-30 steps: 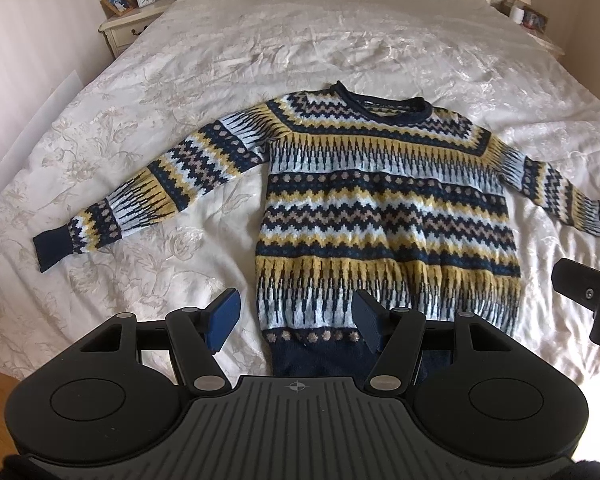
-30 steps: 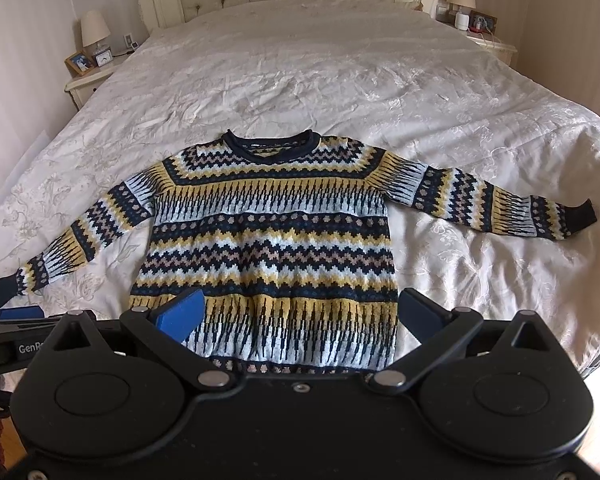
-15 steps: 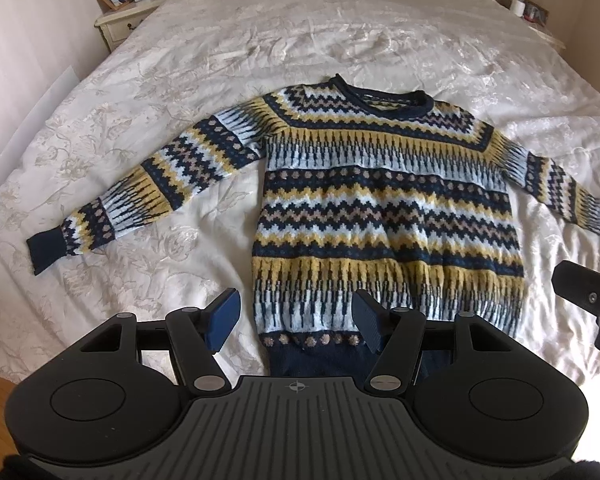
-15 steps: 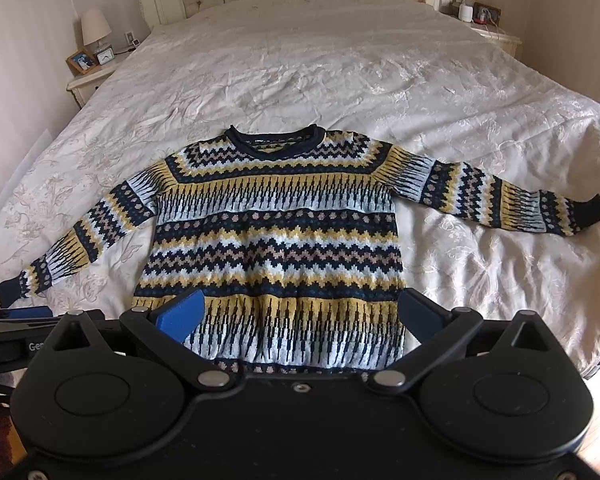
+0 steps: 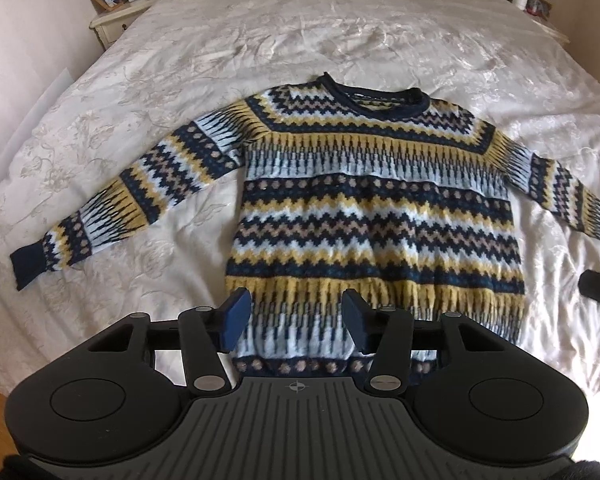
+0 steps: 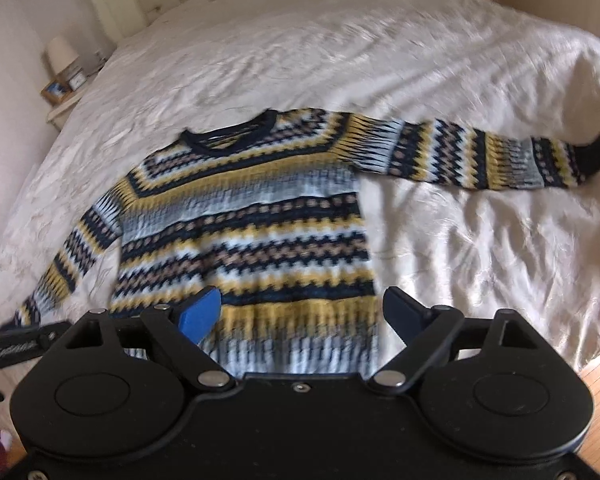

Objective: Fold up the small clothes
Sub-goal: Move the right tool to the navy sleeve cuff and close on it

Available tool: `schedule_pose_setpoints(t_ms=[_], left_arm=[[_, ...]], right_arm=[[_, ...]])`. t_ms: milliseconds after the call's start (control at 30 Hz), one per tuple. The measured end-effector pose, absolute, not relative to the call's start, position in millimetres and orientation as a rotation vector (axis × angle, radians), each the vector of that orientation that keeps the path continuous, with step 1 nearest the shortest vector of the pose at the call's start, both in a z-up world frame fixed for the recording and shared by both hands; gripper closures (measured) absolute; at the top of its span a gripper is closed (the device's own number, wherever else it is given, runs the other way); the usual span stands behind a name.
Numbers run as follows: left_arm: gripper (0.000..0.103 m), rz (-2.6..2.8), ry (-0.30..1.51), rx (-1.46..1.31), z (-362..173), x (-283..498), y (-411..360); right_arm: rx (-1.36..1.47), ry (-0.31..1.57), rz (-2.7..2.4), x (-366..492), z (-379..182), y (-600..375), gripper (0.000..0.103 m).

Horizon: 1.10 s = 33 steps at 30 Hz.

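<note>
A knitted sweater (image 5: 372, 208) in navy, yellow, white and tan bands lies flat, front up, on the bed, with both sleeves spread out. My left gripper (image 5: 296, 318) hovers over the lower left part of the hem. Its jaws are closing, with knit showing beneath the gap but no pad pressing on it. In the blurred, tilted right wrist view the sweater (image 6: 252, 224) slants. My right gripper (image 6: 300, 310) stands wide over the lower right hem corner, its jaws closing too, with nothing gripped. Each gripper shows at the edge of the other's view.
The cream bedspread (image 5: 340, 32) is creased all over. A nightstand (image 5: 116, 12) with a lamp, a photo frame and a clock stands at the far left, and another nightstand (image 5: 534, 0) at the far right. A tufted headboard (image 6: 140, 0) backs the bed. Wood floor (image 6: 598, 380) borders the bed's near corner.
Both grippers have come closer to the sweater's hem and their jaws have narrowed. The right wrist view has rolled and slid toward the right side of the sweater, and is now blurred.
</note>
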<state>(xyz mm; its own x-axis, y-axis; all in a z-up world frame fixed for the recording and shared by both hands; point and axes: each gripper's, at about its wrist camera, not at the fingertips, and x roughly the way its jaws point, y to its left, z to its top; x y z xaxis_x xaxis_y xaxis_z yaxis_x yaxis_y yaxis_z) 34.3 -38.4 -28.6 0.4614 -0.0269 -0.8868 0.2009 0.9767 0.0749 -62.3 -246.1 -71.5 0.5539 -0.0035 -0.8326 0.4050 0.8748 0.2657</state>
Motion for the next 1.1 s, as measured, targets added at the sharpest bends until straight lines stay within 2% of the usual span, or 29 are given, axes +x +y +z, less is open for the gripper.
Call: schedule_pose_setpoints(t_ms=[167,267,433,600,867,1100], left_arm=[[0.054,-0.139,1.079,0.211,-33,44,-69],[0.054,-0.135,1.062,0.226,-33,49,-88],[0.054,-0.120,1.063,0.216,-33,56,-115],[0.054,-0.075,1.079,0.204,-33,61,-134],[0.053,-0.016,1.106,0.187,-36,70,-158],[0.053,-0.030,1.120,0.208,-39,73,-182]], right_arm=[[0.641,0.935,-0.324,-57,-104,-322,0.017],[0.634,0.940,-0.421,-52,-122,-364,0.024],[0.509,0.949,-0.585,-43,-139,-440,0.024],[0.515,0.968,-0.644,-40,-154,-515,0.025],[0.373,0.975,-0.738,-45,-154,-587,0.024],[0.401,1.028,-0.738,-45,-170,-626,0.025]])
